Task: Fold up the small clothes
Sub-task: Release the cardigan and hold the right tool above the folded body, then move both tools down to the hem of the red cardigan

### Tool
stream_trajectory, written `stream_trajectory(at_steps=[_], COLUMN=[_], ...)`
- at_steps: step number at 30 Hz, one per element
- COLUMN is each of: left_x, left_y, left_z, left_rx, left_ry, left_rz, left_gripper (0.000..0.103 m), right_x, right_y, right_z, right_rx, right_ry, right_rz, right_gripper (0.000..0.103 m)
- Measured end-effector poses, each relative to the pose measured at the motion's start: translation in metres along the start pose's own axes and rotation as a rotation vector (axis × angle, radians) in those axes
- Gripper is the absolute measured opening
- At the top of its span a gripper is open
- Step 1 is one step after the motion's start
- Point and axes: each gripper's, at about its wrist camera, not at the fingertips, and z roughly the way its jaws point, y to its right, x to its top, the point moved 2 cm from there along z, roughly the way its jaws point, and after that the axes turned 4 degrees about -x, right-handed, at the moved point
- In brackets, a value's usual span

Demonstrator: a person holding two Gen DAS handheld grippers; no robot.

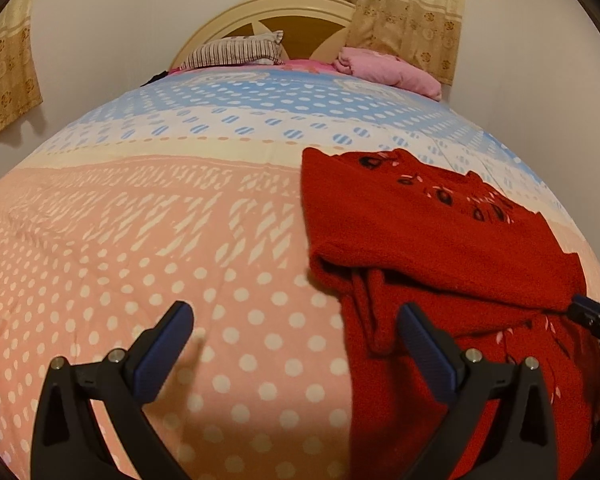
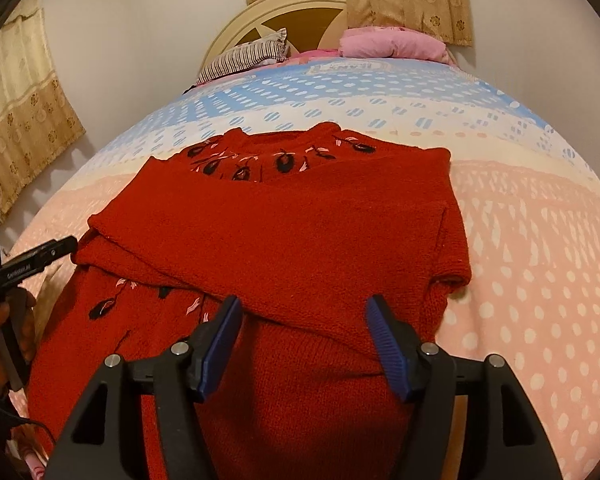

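A red knitted sweater with black and pink embroidery at the neck lies on the bed, its sleeves folded across the body. It also shows in the left wrist view at the right. My right gripper is open and empty, held over the sweater's lower part. My left gripper is open and empty, its right finger over the sweater's left edge and its left finger over bare bedspread. The left gripper's tip shows at the left edge of the right wrist view.
The bedspread is pink with white dots near me and blue farther off. A striped pillow and a pink pillow lie by the cream headboard. Beige curtains hang on the wall.
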Motion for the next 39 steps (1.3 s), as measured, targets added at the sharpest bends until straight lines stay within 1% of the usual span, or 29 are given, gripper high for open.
stream_trajectory(at_steps=[3, 5, 11, 18, 27, 31, 34, 39], left_x=[-0.003, -0.004, -0.009, -0.018, -0.042, -0.052, -0.060, -0.079], left_y=[0.004, 0.007, 0.017, 0.031, 0.038, 0.038, 0.035, 0.030], left_z=[-0.007, -0.013, -0.035, -0.056, -0.078, -0.092, -0.101, -0.110], left_rx=[-0.011, -0.019, -0.047, -0.083, -0.126, -0.150, -0.153, -0.159], left_ry=[-0.001, 0.004, 0.015, 0.016, -0.018, -0.024, -0.024, -0.048], left_rz=[0.009, 0.021, 0.060, 0.099, 0.110, 0.103, 0.097, 0.093], left_gripper=[0.103, 0.103, 0.103, 0.103, 0.103, 0.103, 0.103, 0.103], right_x=[0.000, 0.000, -0.006, -0.022, -0.043, -0.052, -0.059, -0.067], right_y=[0.006, 0.006, 0.000, -0.013, -0.017, -0.017, -0.016, -0.013], right_z=[-0.001, -0.004, -0.023, -0.037, -0.053, -0.057, -0.061, -0.069], right_rx=[0.025, 0.027, -0.009, -0.006, 0.012, 0.010, 0.008, 0.003], right_ry=[0.007, 0.018, 0.062, 0.023, 0.004, -0.006, -0.013, -0.019], right_rz=[0.031, 0.037, 0.031, 0.009, 0.019, 0.028, 0.025, 0.026], right_gripper=[0.066, 0.066, 0.066, 0.066, 0.067, 0.067, 0.067, 0.067])
